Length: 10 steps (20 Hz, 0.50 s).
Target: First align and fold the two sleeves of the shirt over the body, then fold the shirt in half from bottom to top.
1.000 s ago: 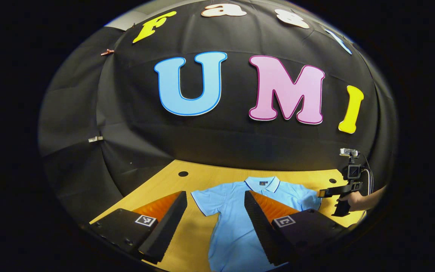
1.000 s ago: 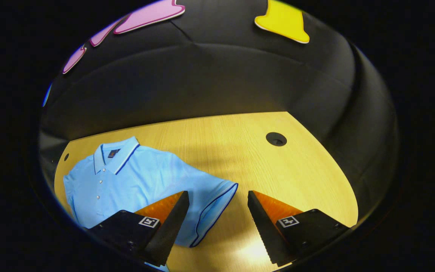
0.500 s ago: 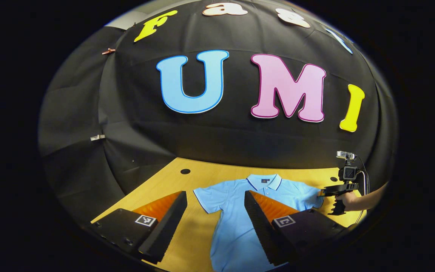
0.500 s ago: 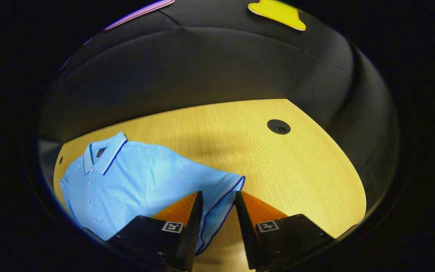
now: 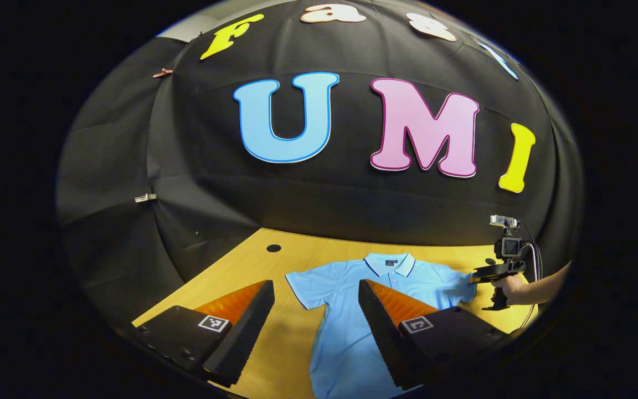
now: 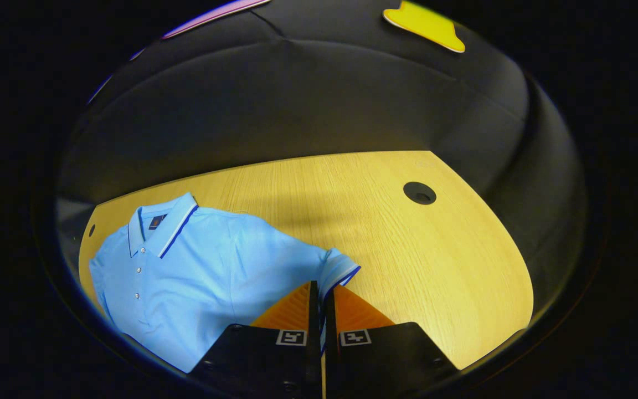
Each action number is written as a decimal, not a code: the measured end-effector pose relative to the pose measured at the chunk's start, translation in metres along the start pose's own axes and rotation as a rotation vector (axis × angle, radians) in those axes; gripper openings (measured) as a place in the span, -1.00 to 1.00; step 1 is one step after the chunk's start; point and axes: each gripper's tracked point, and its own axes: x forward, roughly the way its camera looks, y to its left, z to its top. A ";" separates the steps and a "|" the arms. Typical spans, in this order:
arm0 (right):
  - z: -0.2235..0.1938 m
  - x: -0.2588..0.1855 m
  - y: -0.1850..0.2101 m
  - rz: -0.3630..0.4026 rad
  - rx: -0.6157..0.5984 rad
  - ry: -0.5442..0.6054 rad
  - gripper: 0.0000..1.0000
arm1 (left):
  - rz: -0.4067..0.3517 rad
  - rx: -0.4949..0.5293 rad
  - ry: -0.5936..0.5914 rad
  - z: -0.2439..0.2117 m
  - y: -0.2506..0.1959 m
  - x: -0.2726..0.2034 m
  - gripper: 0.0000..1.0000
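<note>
My left gripper (image 5: 314, 310) hangs wide apart over the light blue polo shirt (image 5: 352, 310), spread flat on the wooden table (image 6: 407, 249). My right gripper (image 6: 322, 293) pinches the sleeve cuff (image 6: 336, 271).

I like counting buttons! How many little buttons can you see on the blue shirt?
3, in a row down the front of the shirt, below the collar: top, middle, bottom. More may hide lower down.

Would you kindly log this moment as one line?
right tongs: shut on sleeve cuff | left tongs: open above shirt | sleeves unfolded
</note>
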 end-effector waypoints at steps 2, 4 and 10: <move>0.014 -0.008 0.011 0.017 -0.026 -0.030 -0.86 | -0.005 -0.007 0.006 -0.005 0.002 0.000 0.94; 0.030 -0.017 0.033 0.051 -0.054 -0.059 -0.86 | -0.004 -0.013 0.004 -0.006 0.007 -0.001 0.94; 0.043 -0.037 0.119 0.159 -0.145 -0.096 -0.87 | -0.011 0.003 0.021 -0.017 0.025 -0.009 0.94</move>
